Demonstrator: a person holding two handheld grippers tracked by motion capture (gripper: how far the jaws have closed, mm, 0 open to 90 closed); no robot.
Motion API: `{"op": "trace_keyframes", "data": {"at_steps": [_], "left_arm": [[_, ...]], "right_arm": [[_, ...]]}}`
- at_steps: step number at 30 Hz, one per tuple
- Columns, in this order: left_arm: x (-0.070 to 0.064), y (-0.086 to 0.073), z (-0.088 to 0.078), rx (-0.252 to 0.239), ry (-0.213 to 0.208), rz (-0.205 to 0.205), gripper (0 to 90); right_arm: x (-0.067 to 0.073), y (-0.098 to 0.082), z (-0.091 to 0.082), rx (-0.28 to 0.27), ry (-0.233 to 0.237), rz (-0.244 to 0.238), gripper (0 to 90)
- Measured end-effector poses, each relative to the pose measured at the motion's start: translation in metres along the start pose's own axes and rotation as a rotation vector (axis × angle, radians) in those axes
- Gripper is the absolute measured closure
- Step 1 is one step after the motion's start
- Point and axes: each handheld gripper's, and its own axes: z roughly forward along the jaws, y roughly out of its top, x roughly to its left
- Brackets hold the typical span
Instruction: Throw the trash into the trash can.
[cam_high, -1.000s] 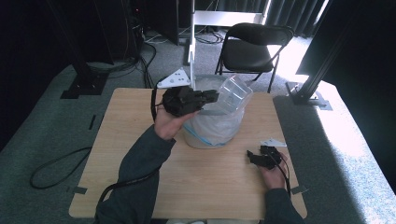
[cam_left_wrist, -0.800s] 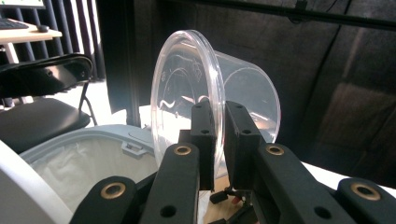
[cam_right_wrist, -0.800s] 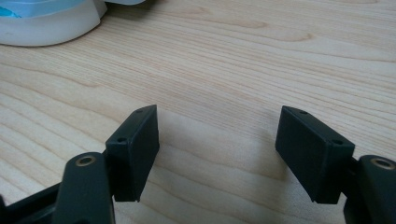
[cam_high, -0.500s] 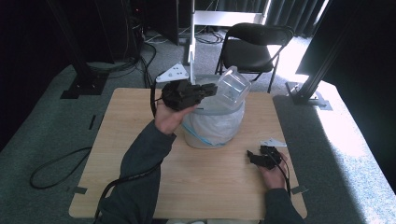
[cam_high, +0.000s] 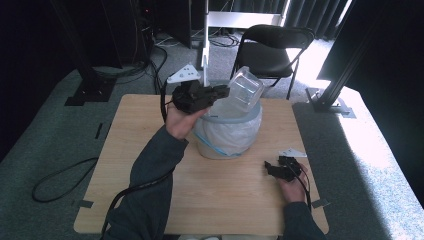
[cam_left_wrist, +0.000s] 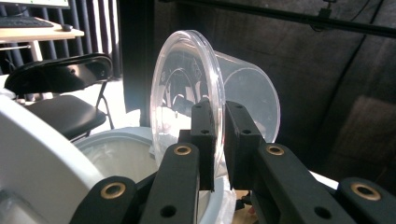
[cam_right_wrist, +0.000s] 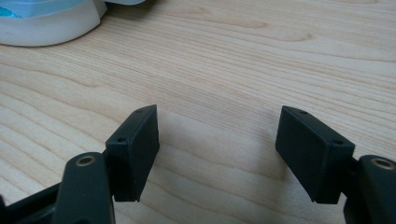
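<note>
A clear plastic cup hangs tilted on its side above the white bin in the high view. My left gripper is shut on the cup's rim, with one jaw inside and one outside. The left gripper view has the cup close up, its mouth turned toward the left, and the gripper pinching its wall. At the table's right front, my right gripper rests low over the wood. In its own view the right gripper stands open with bare table between the jaws.
The bin is lined with a white bag and stands at the middle back of the wooden table. A black folding chair stands behind the table. The bin's base lies ahead of the right gripper. A cable loops on the floor at left.
My left gripper has lifted slightly with the cup and shifted a little toward the back left above the bin. The right gripper has not moved.
</note>
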Motion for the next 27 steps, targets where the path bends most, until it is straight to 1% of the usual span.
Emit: {"op": "trace_keyframes", "data": {"at_steps": [5, 15, 27], "left_arm": [[0.005, -0.001, 0.0, -0.006, 0.018, -0.016, 83.4], [0.011, -0.002, 0.0, -0.004, 0.058, -0.029, 83.4], [0.014, -0.002, 0.0, -0.002, 0.082, -0.027, 83.3]], "right_arm": [[0.0, 0.0, 0.0, 0.0, 0.0, 0.0, 29.3], [0.0, 0.0, 0.0, -0.001, -0.001, -0.002, 29.3], [0.0, 0.0, 0.0, -0.001, -0.001, -0.001, 29.3]]}}
